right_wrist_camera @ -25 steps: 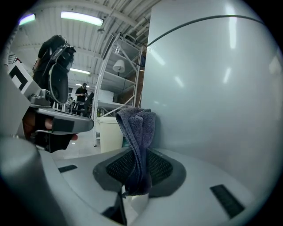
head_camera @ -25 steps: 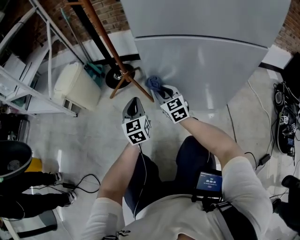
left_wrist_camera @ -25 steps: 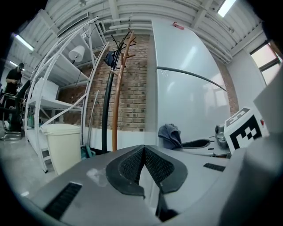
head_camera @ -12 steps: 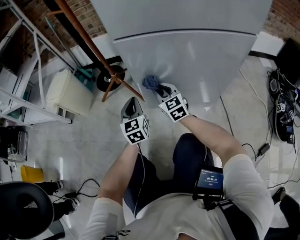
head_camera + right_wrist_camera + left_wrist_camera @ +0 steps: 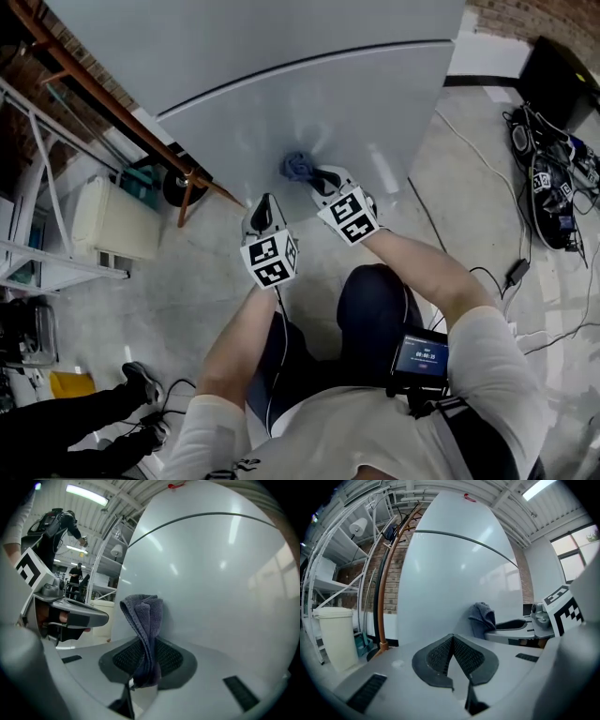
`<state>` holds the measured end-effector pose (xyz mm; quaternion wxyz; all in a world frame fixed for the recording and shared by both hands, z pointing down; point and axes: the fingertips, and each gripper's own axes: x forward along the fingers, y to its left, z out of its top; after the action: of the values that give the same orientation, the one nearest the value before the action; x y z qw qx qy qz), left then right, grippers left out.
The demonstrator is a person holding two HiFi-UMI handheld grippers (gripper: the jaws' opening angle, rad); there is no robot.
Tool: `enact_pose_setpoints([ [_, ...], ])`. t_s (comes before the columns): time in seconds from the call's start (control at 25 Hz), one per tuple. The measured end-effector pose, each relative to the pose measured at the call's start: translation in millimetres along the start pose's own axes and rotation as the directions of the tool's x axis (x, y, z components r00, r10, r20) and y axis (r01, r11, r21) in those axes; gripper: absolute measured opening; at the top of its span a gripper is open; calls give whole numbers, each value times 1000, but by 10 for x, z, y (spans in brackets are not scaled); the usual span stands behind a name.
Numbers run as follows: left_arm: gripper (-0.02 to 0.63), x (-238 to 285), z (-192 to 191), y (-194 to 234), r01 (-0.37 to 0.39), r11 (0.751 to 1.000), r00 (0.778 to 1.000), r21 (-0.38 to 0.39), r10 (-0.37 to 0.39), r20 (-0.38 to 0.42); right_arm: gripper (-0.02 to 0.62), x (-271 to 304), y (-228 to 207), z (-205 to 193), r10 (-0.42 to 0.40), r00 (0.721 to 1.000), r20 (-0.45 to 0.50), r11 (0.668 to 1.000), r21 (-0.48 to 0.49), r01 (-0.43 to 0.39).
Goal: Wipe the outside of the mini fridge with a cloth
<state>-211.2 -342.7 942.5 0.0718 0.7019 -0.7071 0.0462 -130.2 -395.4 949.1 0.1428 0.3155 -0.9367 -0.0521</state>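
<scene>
Wiping low on the mini fridge [image 5: 309, 94] front | right gripper [image 5: 319, 176] pinches bunched cloth [image 5: 143, 616] at the door | left gripper [image 5: 451, 639] jaws pressed together, empty, just beside | risk: the narrow pinch may let the cloth slip out under drag

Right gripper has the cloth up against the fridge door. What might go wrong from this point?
1. The cloth is a narrow bunched fold in the right gripper, so its hard jaw tips may scrape the mini fridge.
2. The left gripper, shut and empty, sits close by; a leftward stroke may knock it.
3. A wooden pole leans beside the fridge's left edge and a wide stroke might hit it.
</scene>
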Motion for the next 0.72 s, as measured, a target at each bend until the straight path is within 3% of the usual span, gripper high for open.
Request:
enact_pose_setpoints([
  [0.72, 3, 508, 15, -1053, 159, 987, 987, 34, -159, -23, 87, -793, -1209, -493, -192, 981, -27, 978, 75, 193],
])
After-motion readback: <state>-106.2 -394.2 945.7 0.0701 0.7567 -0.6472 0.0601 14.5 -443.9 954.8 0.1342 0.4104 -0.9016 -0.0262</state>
